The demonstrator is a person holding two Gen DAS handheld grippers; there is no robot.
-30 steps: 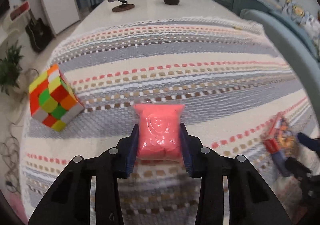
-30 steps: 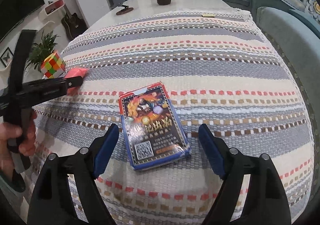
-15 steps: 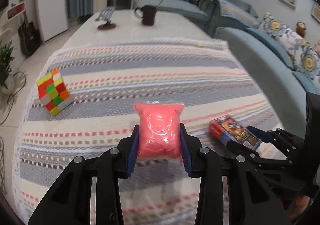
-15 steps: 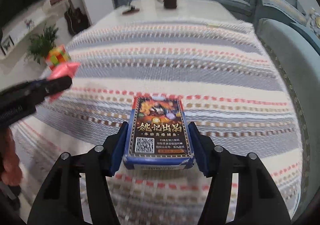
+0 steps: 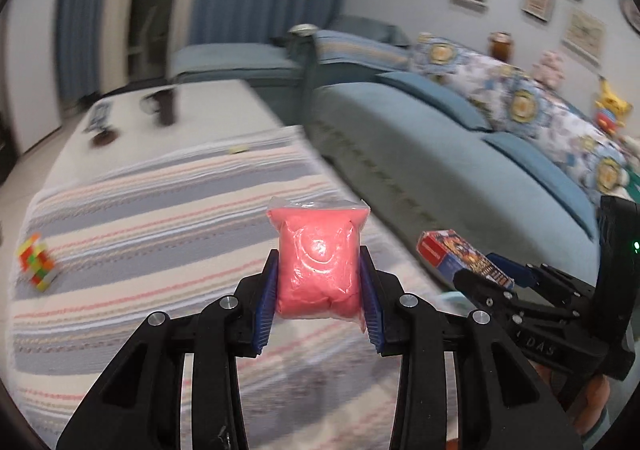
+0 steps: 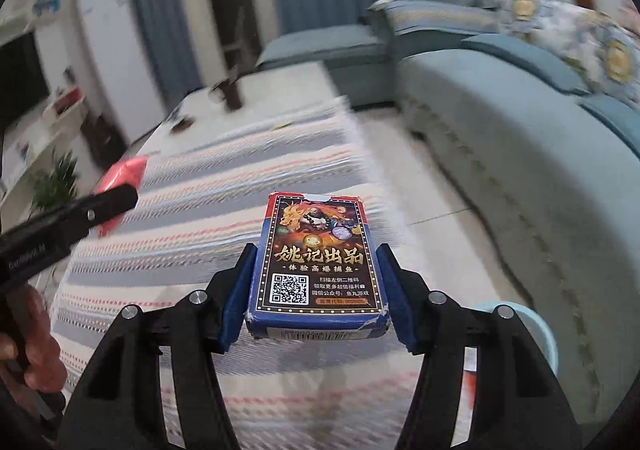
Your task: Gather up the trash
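Note:
My left gripper (image 5: 318,286) is shut on a pink plastic bag (image 5: 318,262) and holds it in the air above the striped tablecloth (image 5: 140,217). My right gripper (image 6: 318,290) is shut on a blue card box (image 6: 316,262) with a QR code, held above the table's right edge. The card box (image 5: 464,258) and right gripper (image 5: 500,282) show at the right of the left wrist view. The pink bag (image 6: 120,177) in the left gripper (image 6: 112,201) shows at the left of the right wrist view. A light blue bin rim (image 6: 536,326) lies low right, mostly hidden.
A colourful puzzle cube (image 5: 36,266) sits on the cloth at the left. A dark mug (image 5: 164,109) and a phone stand (image 5: 100,125) stand at the table's far end. A blue sofa (image 5: 460,153) runs along the right. A plant (image 6: 56,181) stands by the left.
Both grippers have lifted their items off the cloth and swung right, toward the table's right edge and the sofa. The right gripper closed on the card box a second ago.

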